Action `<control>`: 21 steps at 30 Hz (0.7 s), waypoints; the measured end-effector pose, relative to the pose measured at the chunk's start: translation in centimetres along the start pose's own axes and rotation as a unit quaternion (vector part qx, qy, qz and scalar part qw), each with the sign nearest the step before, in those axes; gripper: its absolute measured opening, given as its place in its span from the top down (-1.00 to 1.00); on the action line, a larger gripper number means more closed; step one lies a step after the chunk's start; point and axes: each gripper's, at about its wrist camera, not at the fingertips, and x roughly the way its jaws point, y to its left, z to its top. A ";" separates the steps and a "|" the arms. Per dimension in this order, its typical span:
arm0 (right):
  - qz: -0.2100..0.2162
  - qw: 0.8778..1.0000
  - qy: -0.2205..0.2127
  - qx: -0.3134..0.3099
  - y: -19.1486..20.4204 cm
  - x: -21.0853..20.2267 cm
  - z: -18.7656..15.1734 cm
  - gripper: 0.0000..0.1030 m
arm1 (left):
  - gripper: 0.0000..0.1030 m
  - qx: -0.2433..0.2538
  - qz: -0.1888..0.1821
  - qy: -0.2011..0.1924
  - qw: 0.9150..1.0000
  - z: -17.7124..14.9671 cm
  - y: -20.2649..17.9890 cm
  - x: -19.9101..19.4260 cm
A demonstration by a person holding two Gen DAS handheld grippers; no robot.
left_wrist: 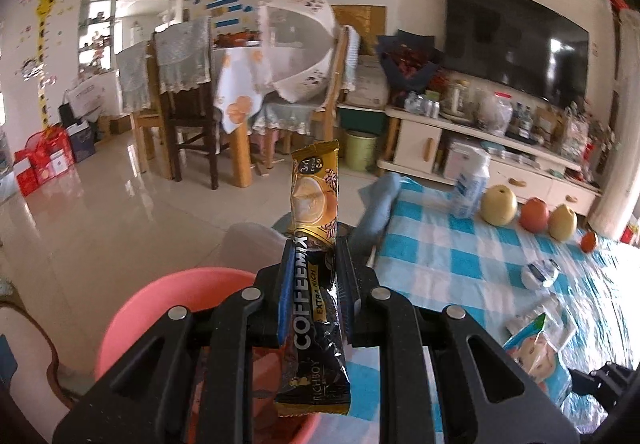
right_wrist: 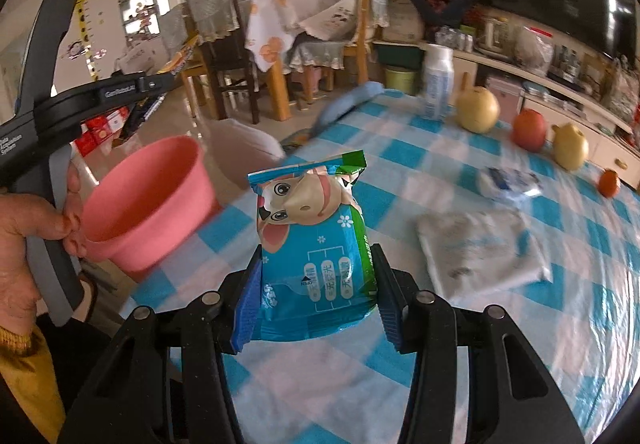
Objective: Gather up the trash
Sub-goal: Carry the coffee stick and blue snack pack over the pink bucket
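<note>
My left gripper (left_wrist: 311,264) is shut on a black and gold coffee mix sachet (left_wrist: 312,244) that stands upright between the pads, above the rim of a pink bin (left_wrist: 160,296). My right gripper (right_wrist: 314,276) is shut on a blue wet-wipe pack (right_wrist: 312,240) with a cartoon animal on it, held over the blue checked tablecloth (right_wrist: 440,344). That pack (left_wrist: 536,360) also shows at the lower right of the left wrist view. The pink bin (right_wrist: 152,203) sits at the table's left edge, with the left gripper's body (right_wrist: 48,103) and a person's hand (right_wrist: 24,219) beside it.
On the table lie a flat clear plastic bag (right_wrist: 484,248), a crumpled white and blue wrapper (right_wrist: 508,183), a white bottle (right_wrist: 438,83), two yellow pears (right_wrist: 478,109), an apple (right_wrist: 530,129) and a small orange (right_wrist: 609,183). Dining chairs (left_wrist: 188,111) and a TV cabinet (left_wrist: 500,147) stand beyond.
</note>
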 end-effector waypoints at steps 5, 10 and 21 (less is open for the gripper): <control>0.022 0.999 -0.001 -0.029 3.6 1.4 1.6 0.00 | 0.59 -0.021 0.019 0.004 1.000 0.4 2.6 0.2; 0.041 0.997 0.003 -0.060 7.1 3.0 3.0 0.00 | 0.59 -0.043 0.035 0.011 0.998 0.5 5.1 0.6; 0.071 0.990 0.012 -0.118 13.8 6.5 4.8 0.00 | 0.58 -0.086 0.060 0.027 0.994 0.1 9.7 1.3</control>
